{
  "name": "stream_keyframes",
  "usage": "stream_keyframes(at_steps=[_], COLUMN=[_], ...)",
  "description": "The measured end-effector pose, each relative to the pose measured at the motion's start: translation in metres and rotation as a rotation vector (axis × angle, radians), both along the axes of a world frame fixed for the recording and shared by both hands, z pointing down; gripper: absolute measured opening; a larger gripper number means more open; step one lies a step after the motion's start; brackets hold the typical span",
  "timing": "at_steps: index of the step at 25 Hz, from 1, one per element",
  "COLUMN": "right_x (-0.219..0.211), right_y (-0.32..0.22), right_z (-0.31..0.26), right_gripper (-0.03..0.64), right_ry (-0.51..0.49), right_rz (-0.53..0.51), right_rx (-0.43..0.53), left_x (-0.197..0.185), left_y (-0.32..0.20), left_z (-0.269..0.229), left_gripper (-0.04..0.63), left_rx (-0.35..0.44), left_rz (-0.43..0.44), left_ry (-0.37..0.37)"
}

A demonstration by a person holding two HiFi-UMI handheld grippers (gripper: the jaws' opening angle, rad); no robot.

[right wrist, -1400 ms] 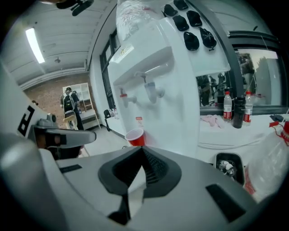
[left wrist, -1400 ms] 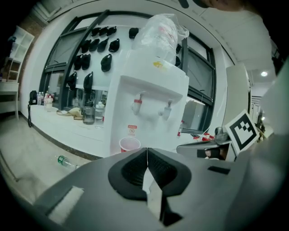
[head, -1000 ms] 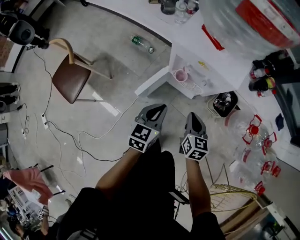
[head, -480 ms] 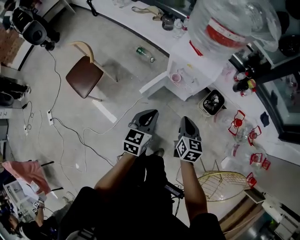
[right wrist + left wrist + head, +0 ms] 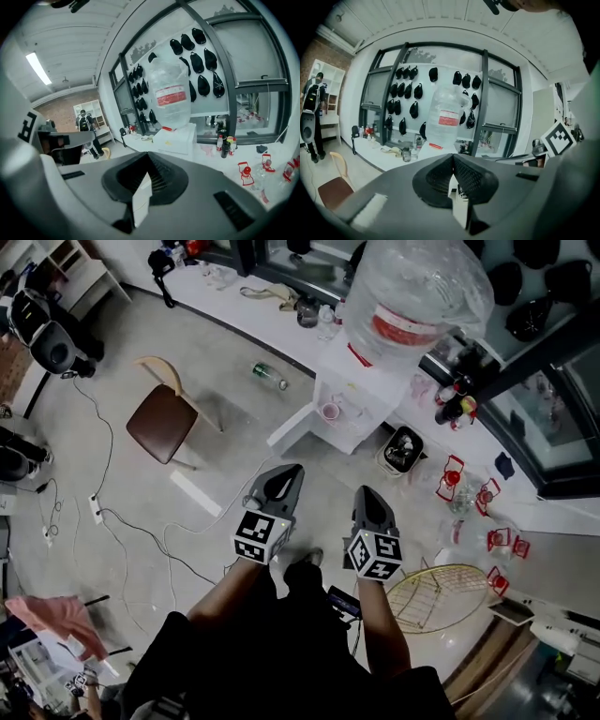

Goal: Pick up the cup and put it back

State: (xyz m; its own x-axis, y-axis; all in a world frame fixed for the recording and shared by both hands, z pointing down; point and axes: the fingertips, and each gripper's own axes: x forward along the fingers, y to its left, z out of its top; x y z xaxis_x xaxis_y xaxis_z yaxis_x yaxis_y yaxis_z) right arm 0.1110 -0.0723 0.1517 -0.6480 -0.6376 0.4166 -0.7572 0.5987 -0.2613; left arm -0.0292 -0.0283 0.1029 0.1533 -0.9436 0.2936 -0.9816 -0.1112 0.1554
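A small pink cup (image 5: 330, 412) stands in the open recess of the white water dispenser (image 5: 370, 381), under the big clear bottle (image 5: 412, 287). In the head view both grippers hang side by side above the floor, well short of the dispenser and pointing toward it. My left gripper (image 5: 284, 474) is shut with nothing between its jaws; the same shows in its own view (image 5: 452, 157). My right gripper (image 5: 367, 496) is also shut and empty (image 5: 149, 157). The bottle (image 5: 171, 93) rises ahead of the right jaws. The jaws hide the cup in both gripper views.
A brown chair (image 5: 164, 418) stands left, with cables (image 5: 122, 521) trailing over the floor. A green bottle (image 5: 268, 377) lies by the counter. A black bin (image 5: 401, 448), several red-capped jugs (image 5: 459, 488) and a gold wire basket (image 5: 436, 596) sit to the right.
The head view has swung so the dispenser and cup sit further up and left in frame. Both grippers stayed shut, side by side, drifting slightly down and left in the picture.
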Motion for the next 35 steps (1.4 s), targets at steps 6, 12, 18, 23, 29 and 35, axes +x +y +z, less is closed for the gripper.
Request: stream_keyframes(at_steps=[6, 12, 18, 23, 29, 35], right_x=[-0.007, -0.011, -0.016, -0.019, -0.024, -0.027], right_y=[0.023, 0.063, 0.093, 0.101, 0.11, 0.11], right_z=[-0.052, -0.085, -0.1, -0.105, -0.102, -0.098], right_gripper=[-0.005, -0.005, -0.006, -0.005, -0.006, -0.006], right_ry=[0.0, -0.017, -0.009, -0.013, -0.027, -0.015], right_rz=[0.058, 0.106, 0.136, 0.152, 0.154, 0.146], right_rx=[0.083, 0.134, 0.16, 0.184, 0.178, 0.166], left_x=[-0.018, -0.031, -0.042, -0.046, -0.046, -0.048], left_y=[0.021, 0.044, 0.069, 0.078, 0.079, 0.076], left_z=[-0.038, -0.051, -0.061, -0.057, -0.056, -0.056], left_gripper=[0.006, 0.006, 0.006, 0.006, 0.006, 0.006], left_rx=[0.067, 0.089, 0.115, 0.106, 0.114, 0.113], left_rz=[0.027, 0.09, 0.111, 0.125, 0.138, 0.135], left_ry=[0.032, 0.014, 0.008, 0.003, 0.0, 0.002])
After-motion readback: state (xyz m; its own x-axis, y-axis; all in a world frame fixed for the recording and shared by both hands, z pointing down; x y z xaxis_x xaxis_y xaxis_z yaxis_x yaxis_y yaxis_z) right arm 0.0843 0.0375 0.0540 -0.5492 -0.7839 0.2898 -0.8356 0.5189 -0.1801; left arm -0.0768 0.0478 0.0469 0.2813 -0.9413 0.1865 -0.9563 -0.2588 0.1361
